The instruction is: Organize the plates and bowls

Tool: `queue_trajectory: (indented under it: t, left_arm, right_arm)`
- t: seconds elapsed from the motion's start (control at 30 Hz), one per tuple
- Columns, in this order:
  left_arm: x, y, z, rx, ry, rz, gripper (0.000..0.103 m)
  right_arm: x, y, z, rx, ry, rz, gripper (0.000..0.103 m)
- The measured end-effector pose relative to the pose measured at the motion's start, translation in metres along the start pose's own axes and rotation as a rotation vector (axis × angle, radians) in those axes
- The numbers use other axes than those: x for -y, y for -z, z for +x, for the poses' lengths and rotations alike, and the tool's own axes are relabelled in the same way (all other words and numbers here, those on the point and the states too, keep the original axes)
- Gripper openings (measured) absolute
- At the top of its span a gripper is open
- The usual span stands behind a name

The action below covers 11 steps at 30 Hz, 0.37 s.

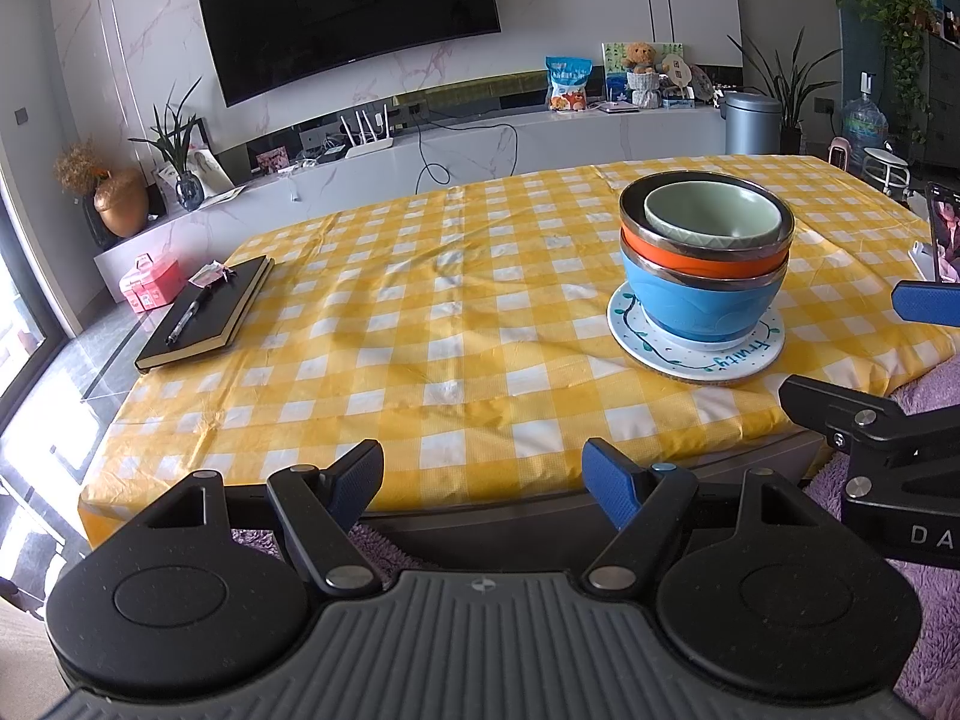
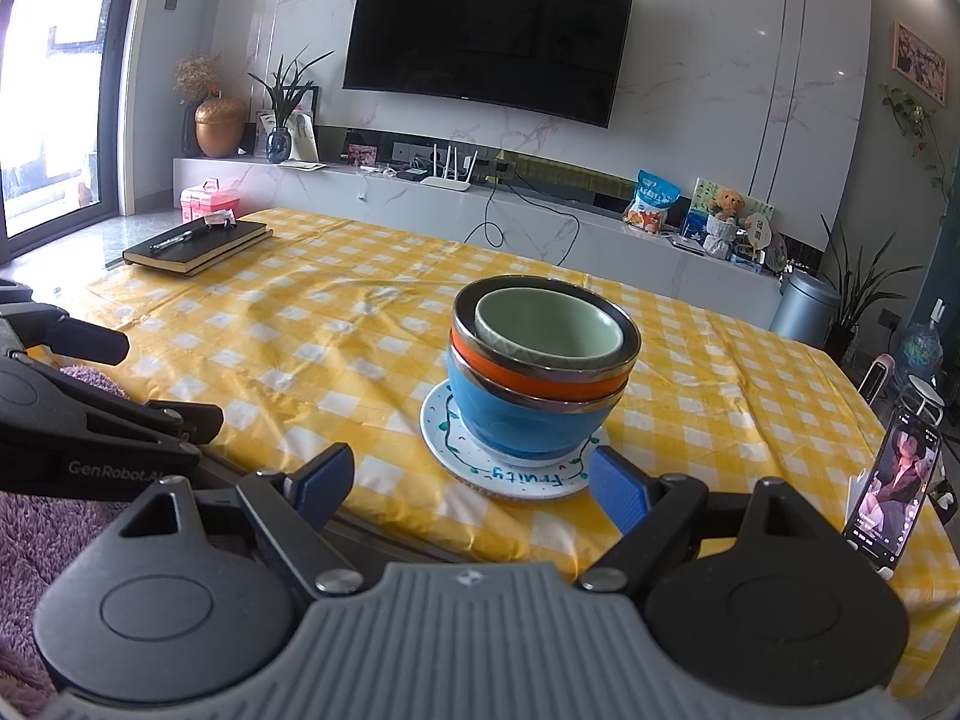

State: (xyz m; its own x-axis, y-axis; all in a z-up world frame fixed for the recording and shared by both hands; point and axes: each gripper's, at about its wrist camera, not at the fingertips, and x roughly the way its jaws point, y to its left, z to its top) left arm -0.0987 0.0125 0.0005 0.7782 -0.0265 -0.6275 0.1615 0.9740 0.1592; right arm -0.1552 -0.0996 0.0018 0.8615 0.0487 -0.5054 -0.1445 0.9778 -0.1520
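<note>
A stack of three bowls stands on a white plate point(image 1: 744, 354) with "fruity" lettering, on the yellow checked table: a blue bowl point(image 1: 699, 303) at the bottom, an orange bowl point(image 1: 690, 258) in it, a pale green bowl point(image 1: 711, 216) on top. The same plate point(image 2: 528, 477) and the blue bowl point(image 2: 510, 414), orange bowl point(image 2: 540, 381) and green bowl point(image 2: 549, 324) show in the right wrist view. My left gripper point(image 1: 483, 477) is open and empty at the table's near edge, left of the stack. My right gripper point(image 2: 471, 480) is open and empty, just in front of the plate.
A black notebook point(image 1: 207, 312) with a pen lies at the table's far left. A phone on a stand point(image 2: 894, 492) is at the table's right edge. A purple fuzzy rug point(image 1: 924, 600) lies below the near edge. A TV cabinet stands behind.
</note>
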Motion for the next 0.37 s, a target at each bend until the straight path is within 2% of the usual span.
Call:
queue_trajectory:
  t: [0.37]
  left_arm:
    - [-0.0055, -0.0027, -0.0015, 0.008, -0.003, -0.005, 0.089]
  right_arm:
    - [-0.0002, -0.0001, -0.0001, 0.000, 0.001, -0.001, 0.084]
